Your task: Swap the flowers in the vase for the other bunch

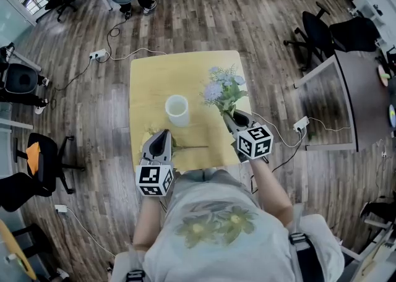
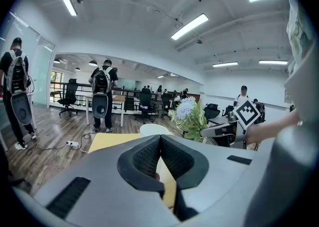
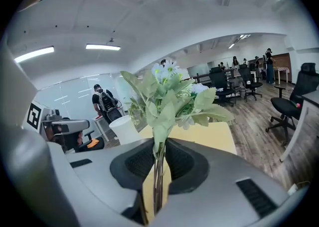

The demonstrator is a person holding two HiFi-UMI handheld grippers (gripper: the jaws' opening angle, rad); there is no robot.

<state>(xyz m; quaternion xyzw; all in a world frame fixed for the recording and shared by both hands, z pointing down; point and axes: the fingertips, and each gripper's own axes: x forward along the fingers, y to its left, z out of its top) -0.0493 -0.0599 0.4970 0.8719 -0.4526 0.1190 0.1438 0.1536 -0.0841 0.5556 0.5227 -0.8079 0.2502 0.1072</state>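
The right gripper point(image 3: 158, 154) is closed almost fully on the thin stems of the bunch point(image 3: 169, 96), which rises upright from between the jaws. The vase point(image 1: 177, 119) stands empty, to the left of this gripper and a little beyond it. The held bunch is therefore judged to be in transfer.

If it is meant for the vase, the stem ends should be brought straight above the mouth and lowered vertically. The grip should be released only when the stems are inside, because the head seems heavier than the stems.

The left gripper point(image 1: 162, 135) is closed, and nothing is clearly seen between its jaws. A second bunch point(image 1: 192, 146) lies on the table point(image 1: 148, 83) just beside it.

The held bunch shows pale blue and white blossoms among broad light-green leaves.
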